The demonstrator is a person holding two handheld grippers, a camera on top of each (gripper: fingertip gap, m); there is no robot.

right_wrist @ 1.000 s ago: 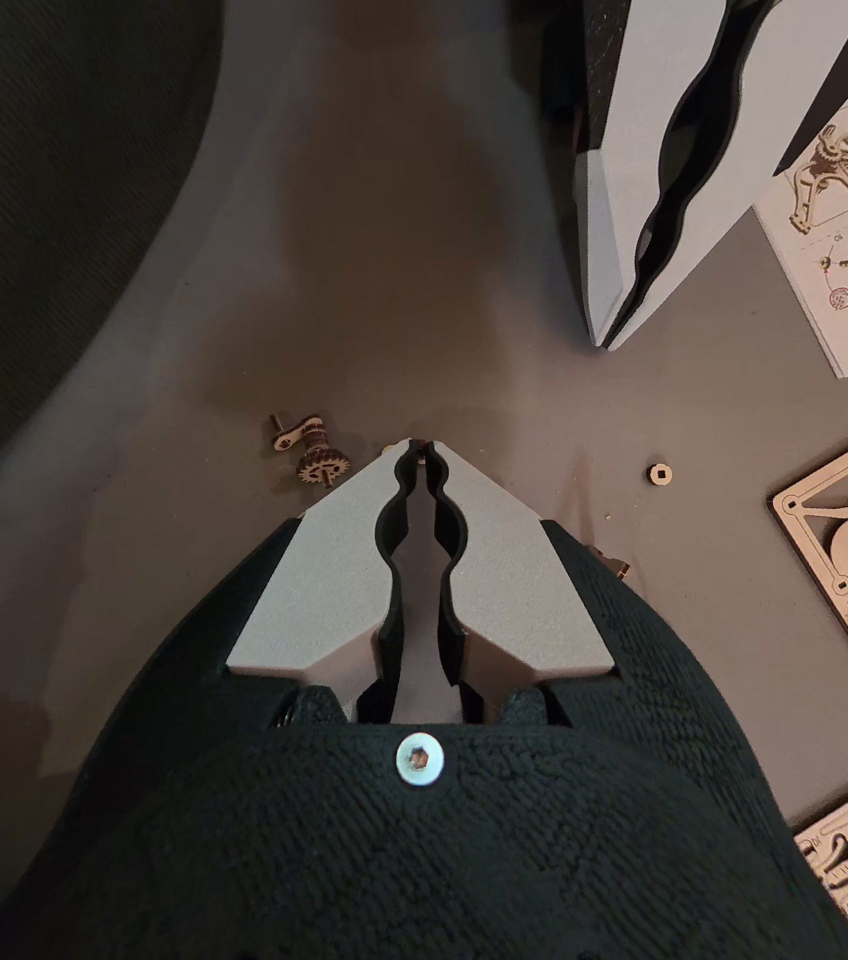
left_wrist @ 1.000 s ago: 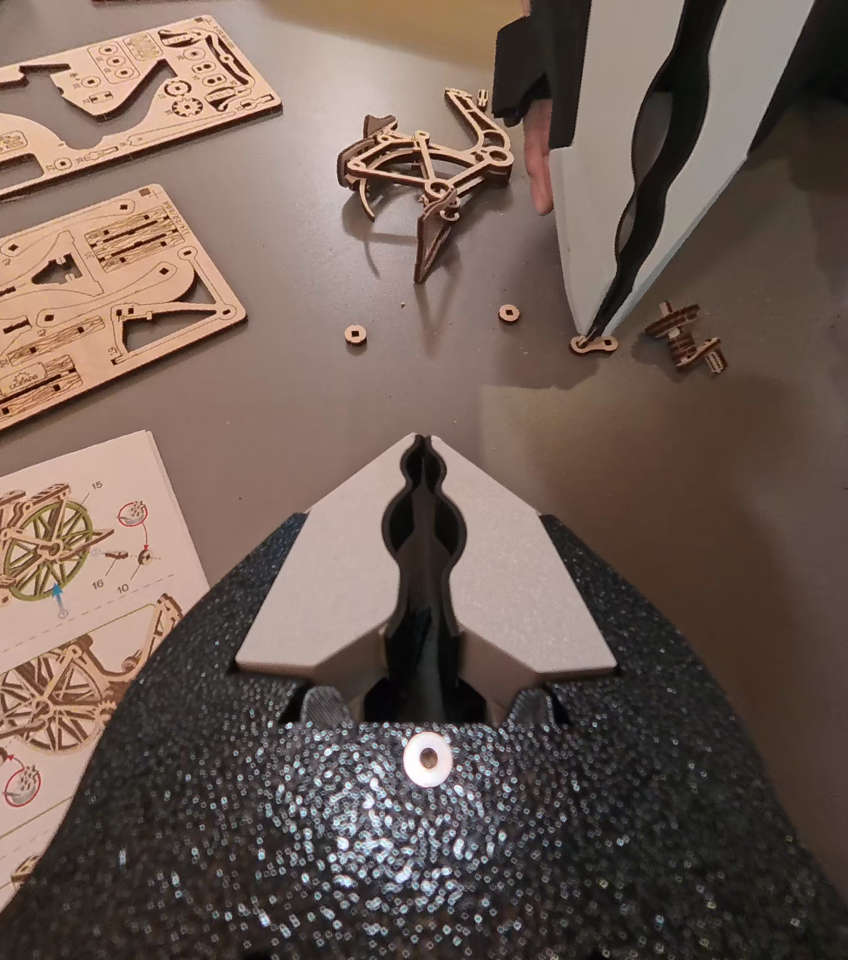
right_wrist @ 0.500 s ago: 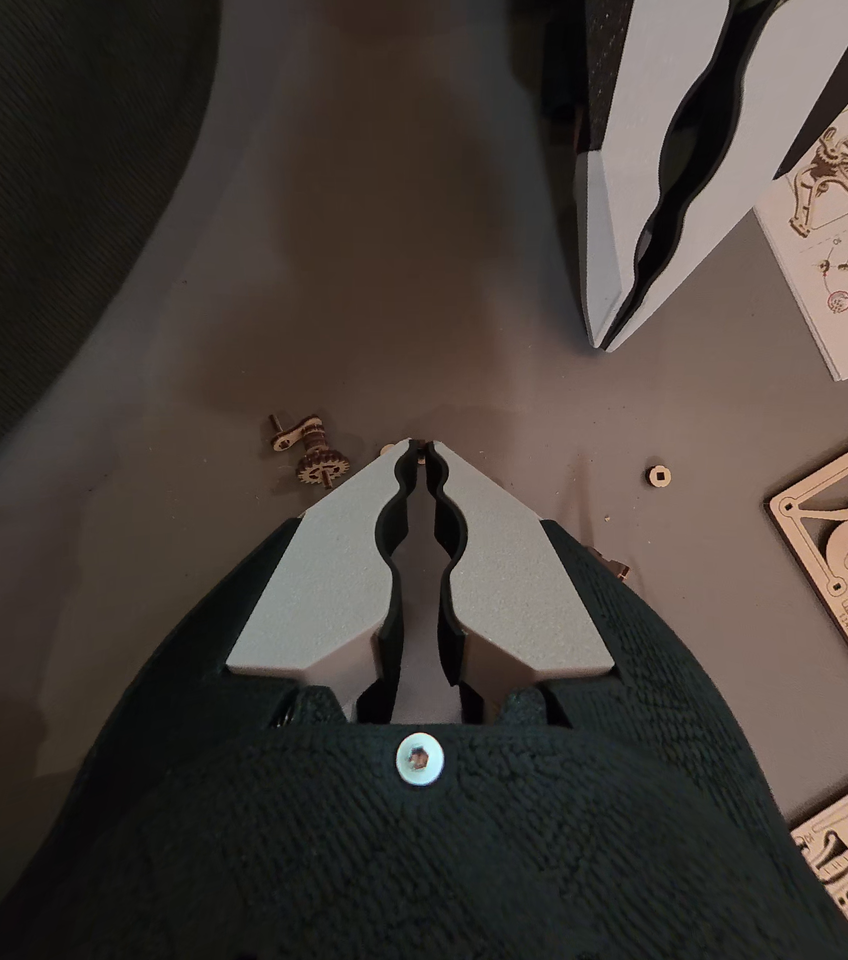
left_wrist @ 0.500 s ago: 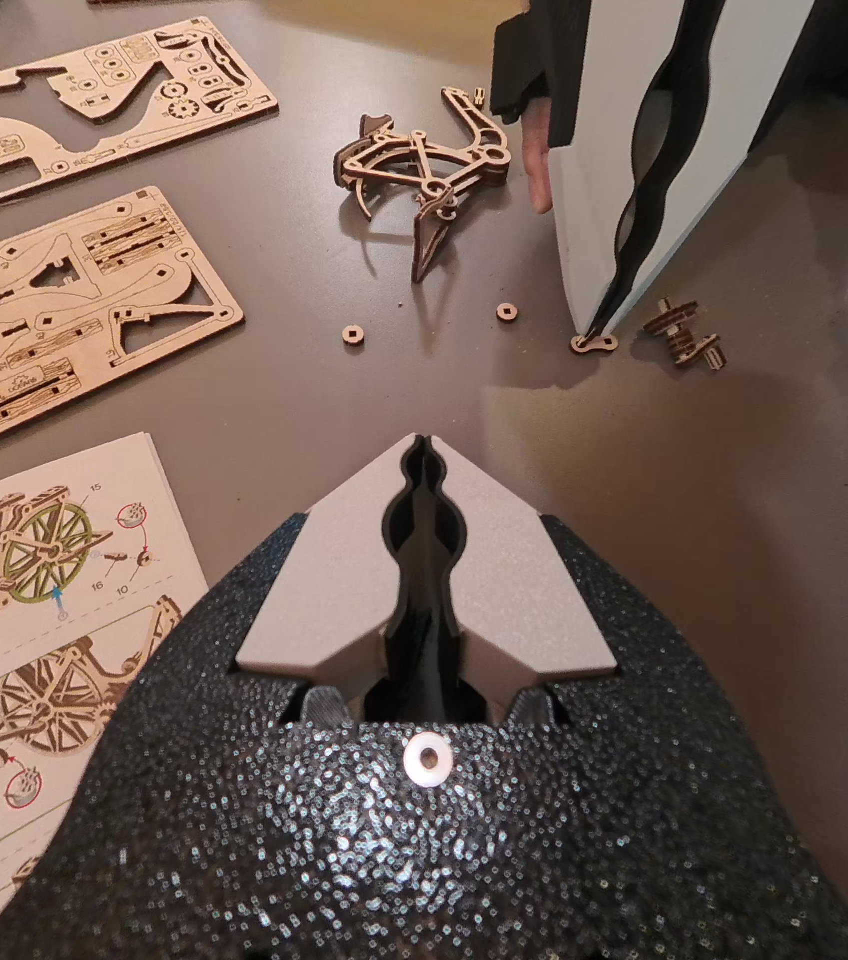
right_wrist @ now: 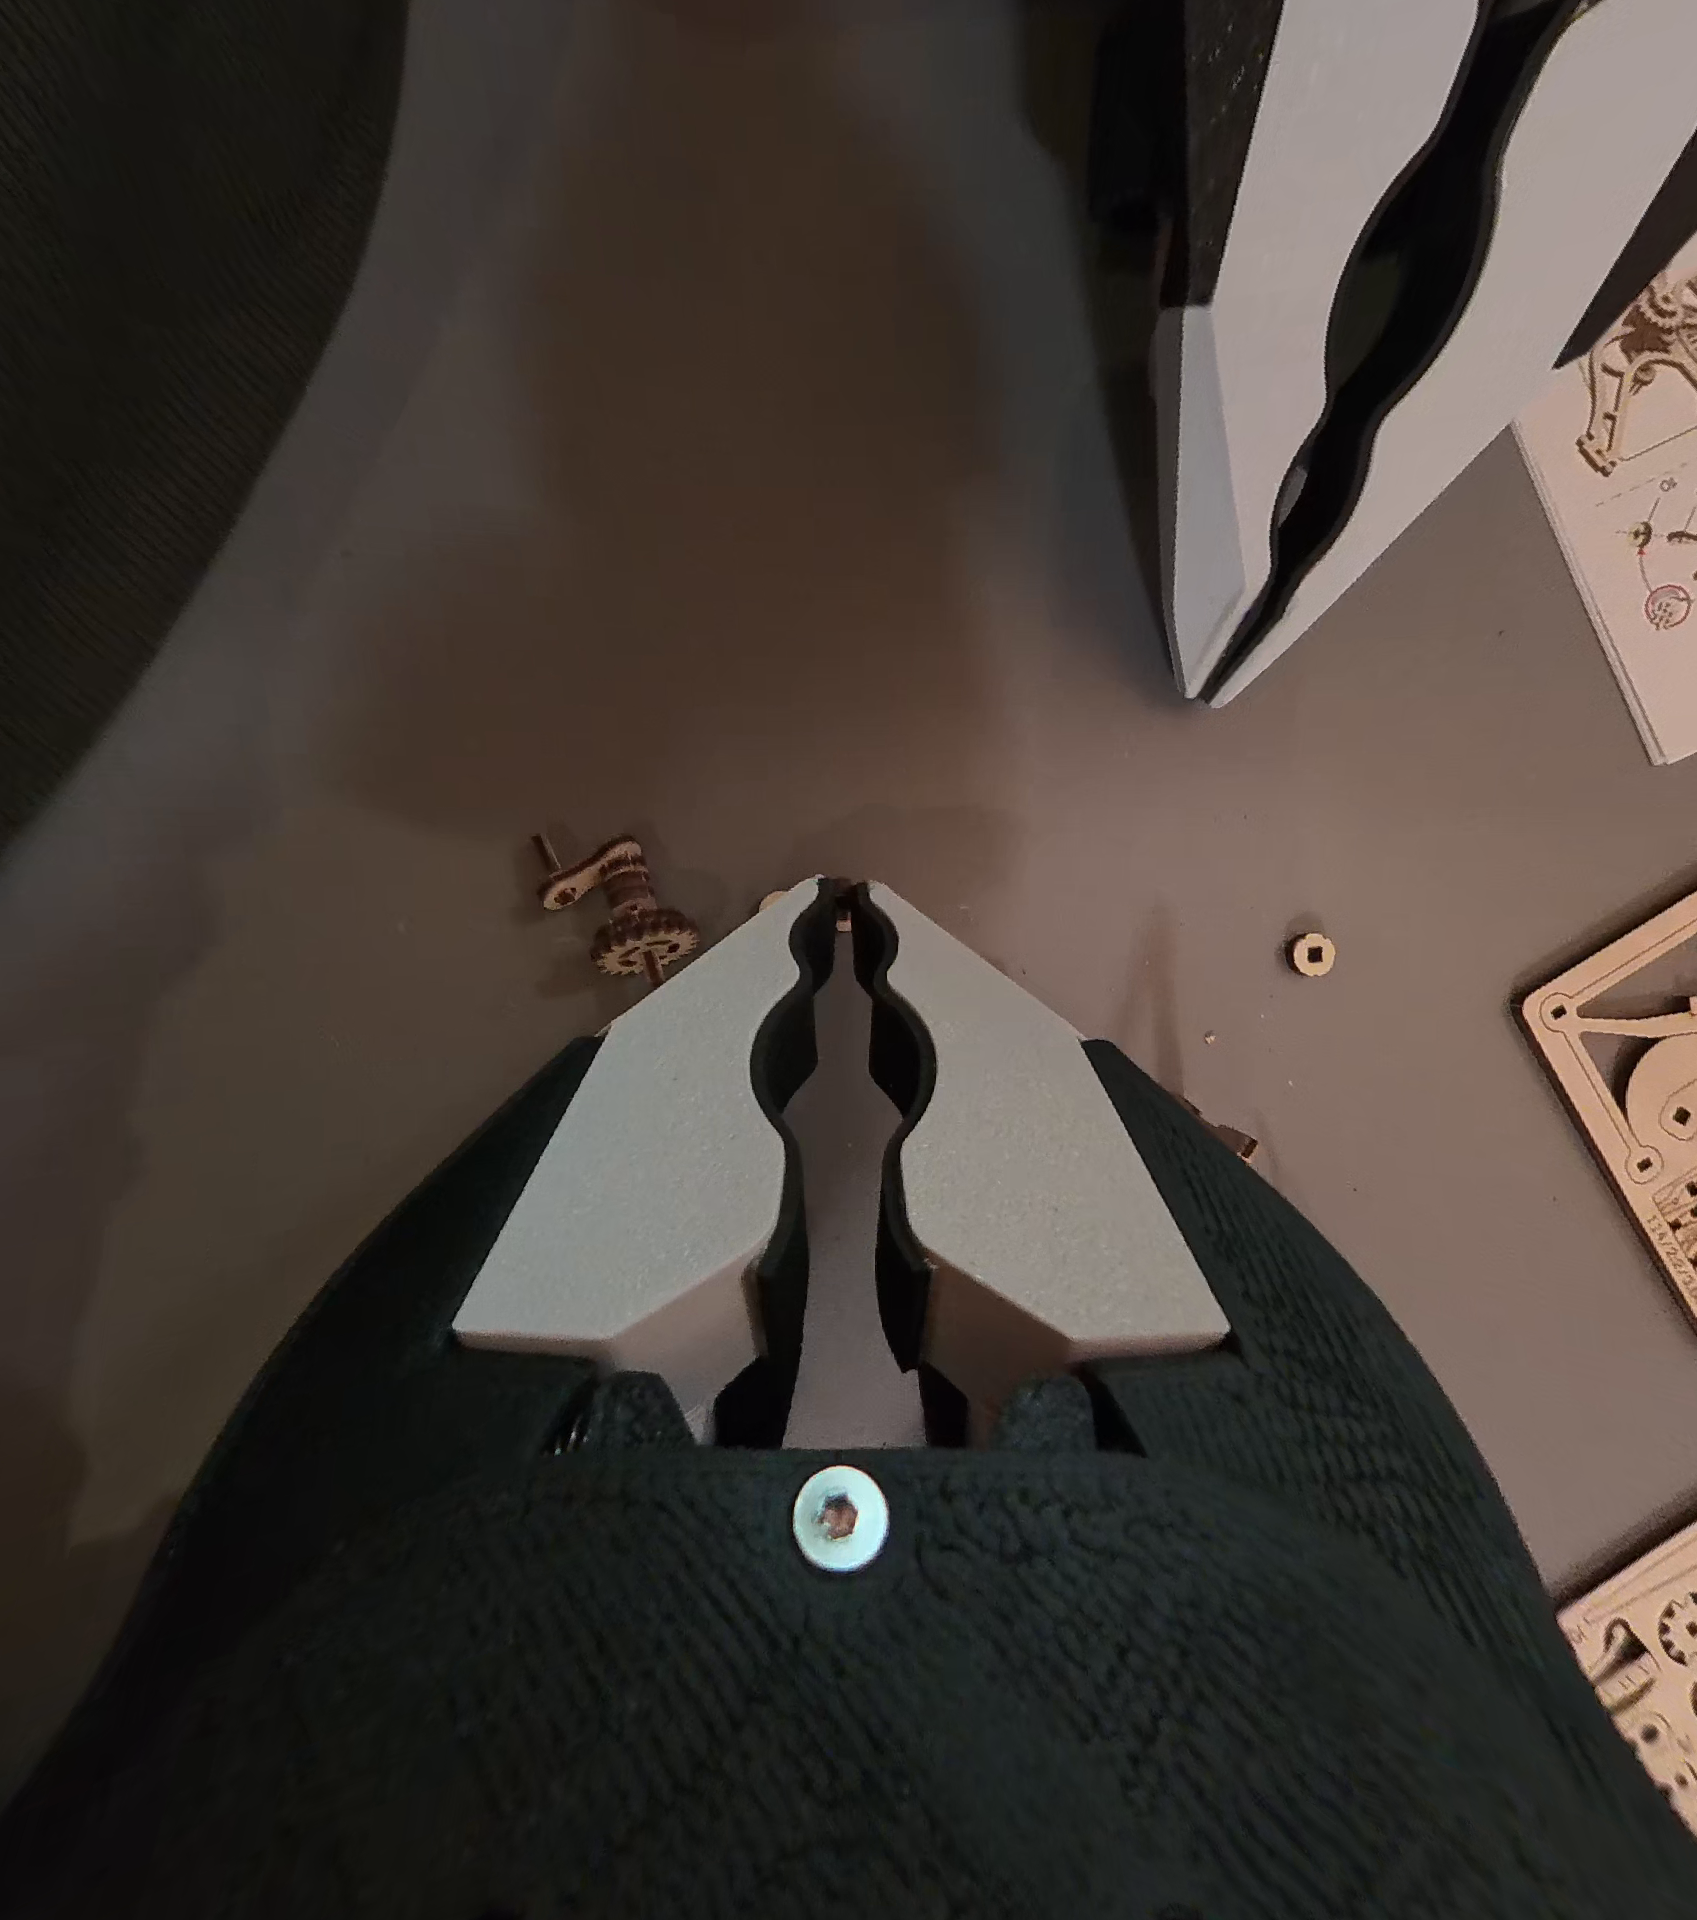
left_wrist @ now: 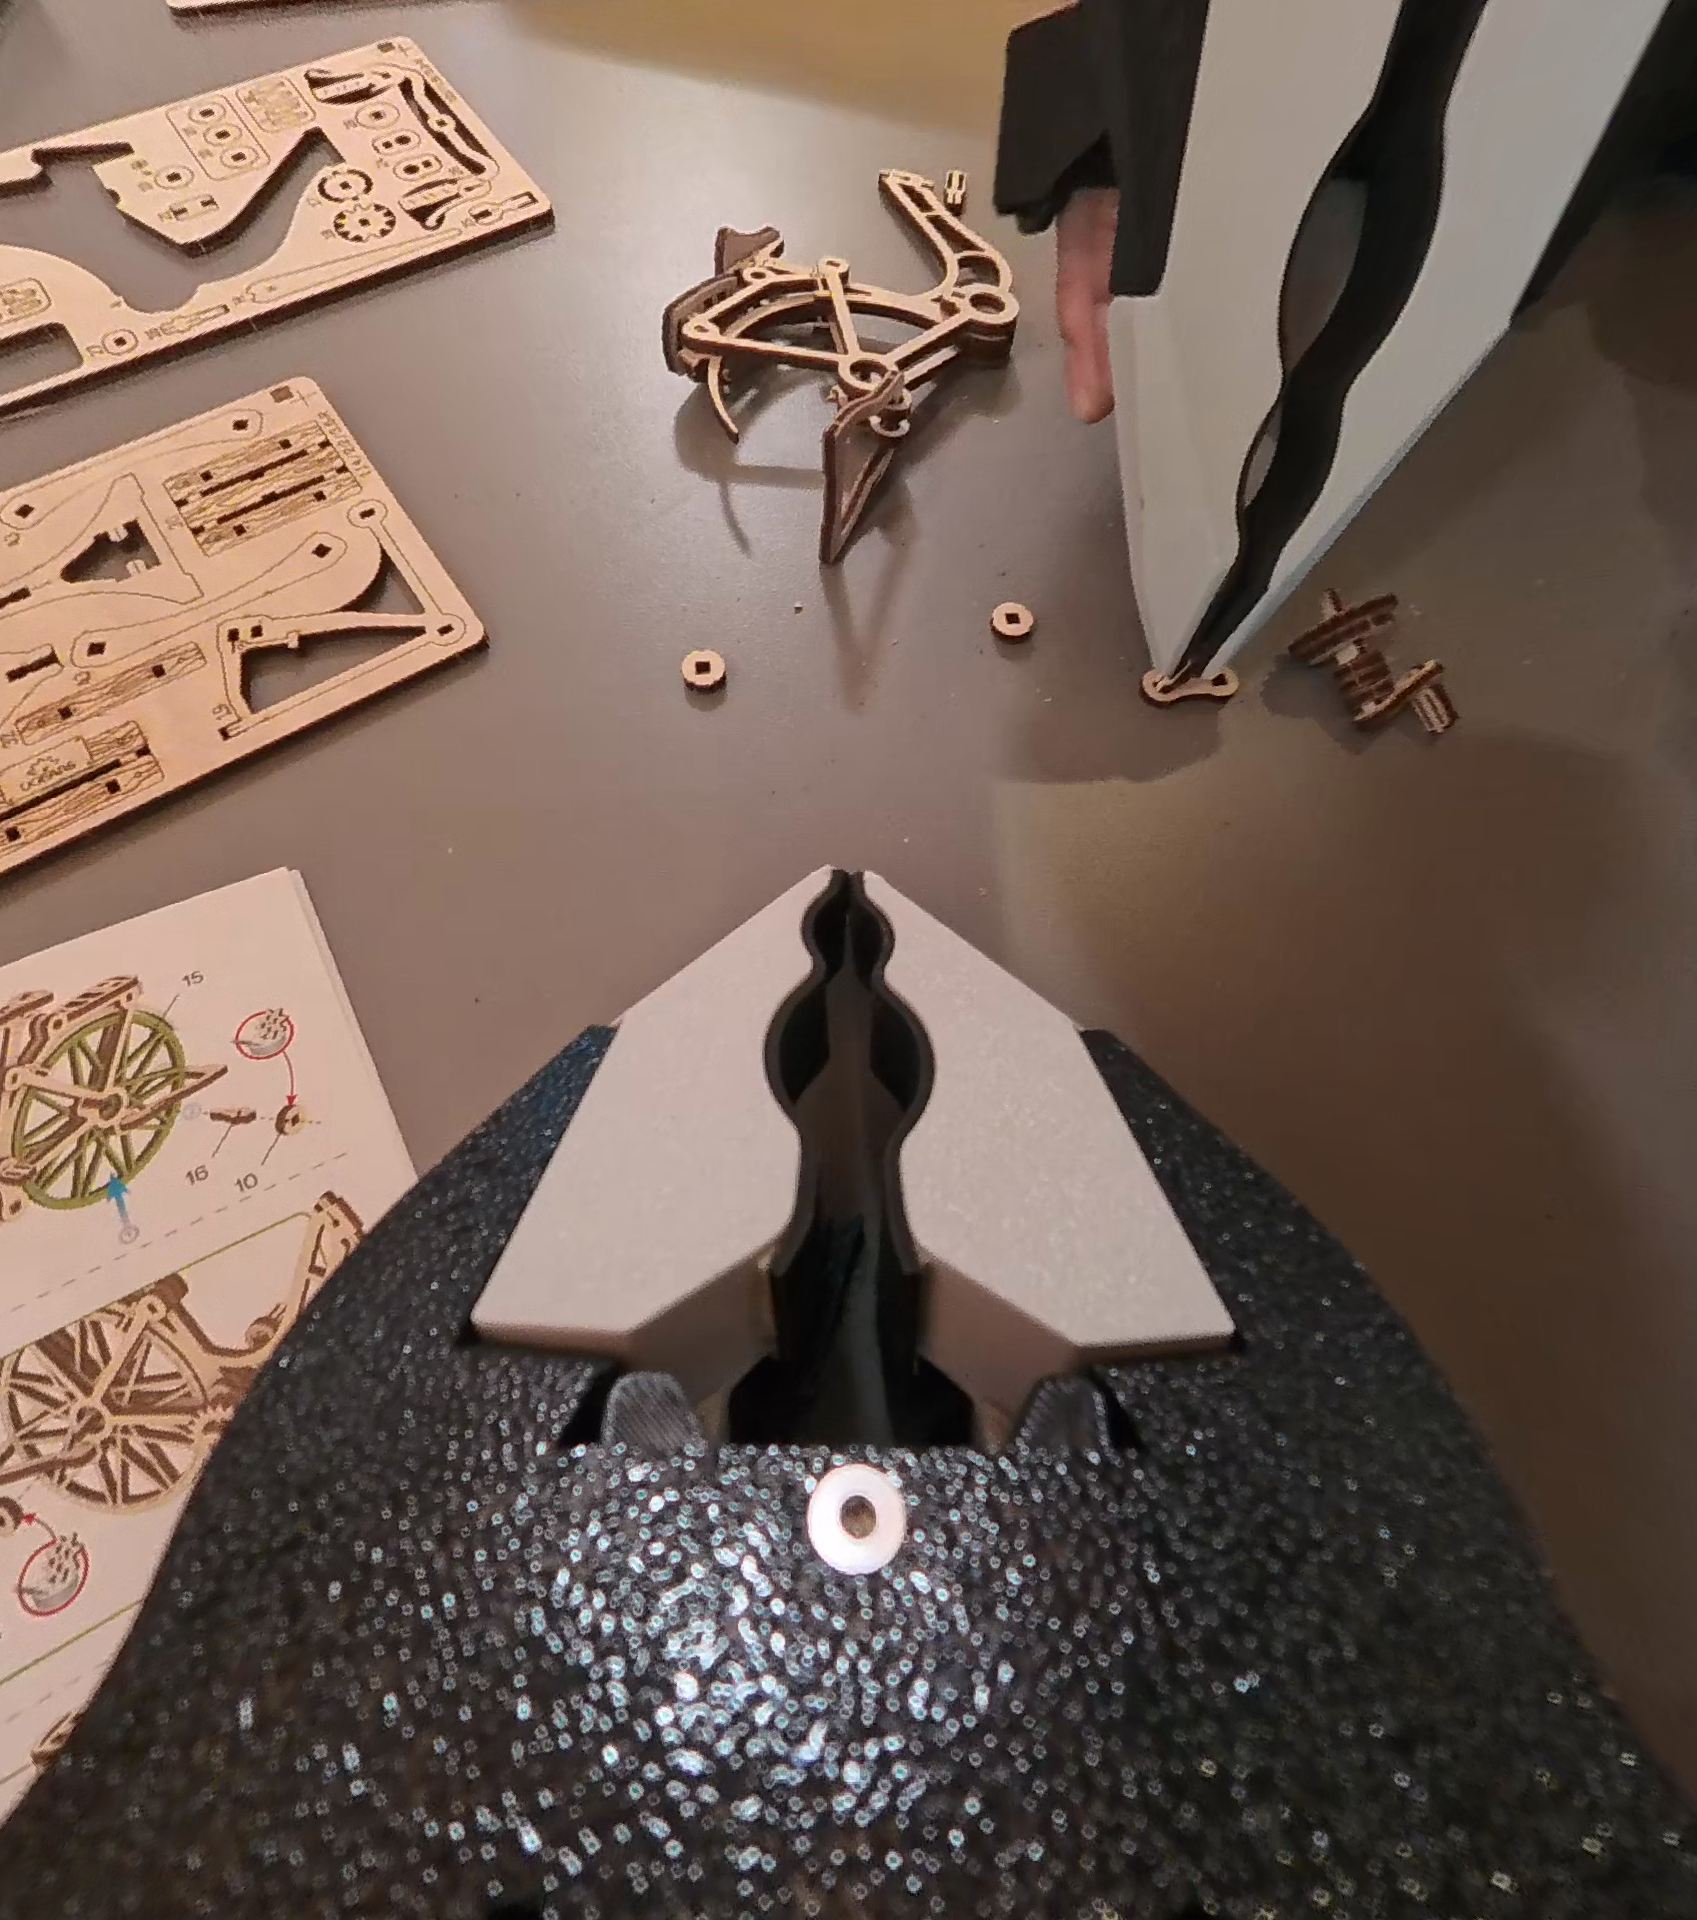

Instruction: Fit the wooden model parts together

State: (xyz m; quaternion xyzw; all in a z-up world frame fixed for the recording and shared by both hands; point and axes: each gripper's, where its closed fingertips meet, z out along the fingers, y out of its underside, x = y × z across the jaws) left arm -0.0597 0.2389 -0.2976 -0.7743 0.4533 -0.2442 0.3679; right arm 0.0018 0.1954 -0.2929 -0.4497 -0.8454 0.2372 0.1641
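Observation:
My right gripper [right_wrist: 839,889] points down at the grey table, its tips shut on a small flat wooden link [left_wrist: 1189,686]. That link lies on the table under its tips [left_wrist: 1185,665] in the left wrist view. A wooden gear-and-axle assembly [left_wrist: 1374,665] lies just beside it and also shows in the right wrist view [right_wrist: 620,904]. A partly built wooden frame [left_wrist: 844,332] lies farther back. My left gripper [left_wrist: 846,879] is shut and empty, held above the table in front of these parts; it also shows in the right wrist view [right_wrist: 1202,691].
Two small wooden washers [left_wrist: 702,668] [left_wrist: 1013,621] lie loose on the table. Two laser-cut part sheets [left_wrist: 148,623] [left_wrist: 200,208] lie at the left. An instruction booklet [left_wrist: 96,1195] lies at the near left. A person's finger [left_wrist: 1083,312] shows by the right gripper. Dark fabric [right_wrist: 44,416] borders the table.

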